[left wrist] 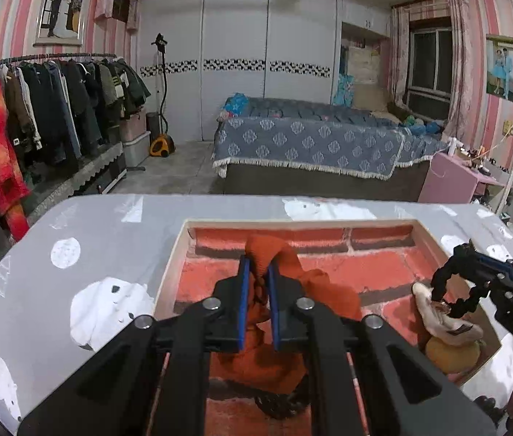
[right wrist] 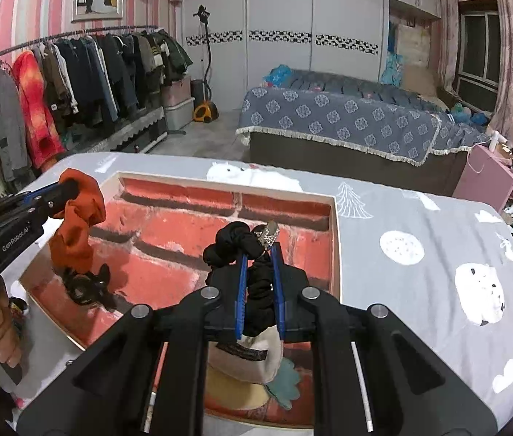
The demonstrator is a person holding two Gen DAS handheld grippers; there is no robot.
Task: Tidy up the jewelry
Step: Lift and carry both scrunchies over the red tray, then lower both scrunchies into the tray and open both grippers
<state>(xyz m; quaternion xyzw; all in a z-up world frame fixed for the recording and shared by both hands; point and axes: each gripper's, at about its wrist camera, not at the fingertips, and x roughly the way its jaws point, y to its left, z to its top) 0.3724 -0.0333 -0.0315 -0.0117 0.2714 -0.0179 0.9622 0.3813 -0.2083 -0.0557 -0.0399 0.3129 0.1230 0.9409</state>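
The shallow box (right wrist: 332,239) with a brick-print floor is sitting on the grey tablecloth (right wrist: 420,290), holding a dark hair clip (right wrist: 85,285) at left and a cream pouch (right wrist: 252,358) at right. The left gripper (left wrist: 256,279) is clenching an orange scrunchie (left wrist: 278,258), hanging lengthwise downward above the box. The right gripper (right wrist: 258,261), angled down, is clamping a black scrunchie (right wrist: 234,243), its length running along the fingers.
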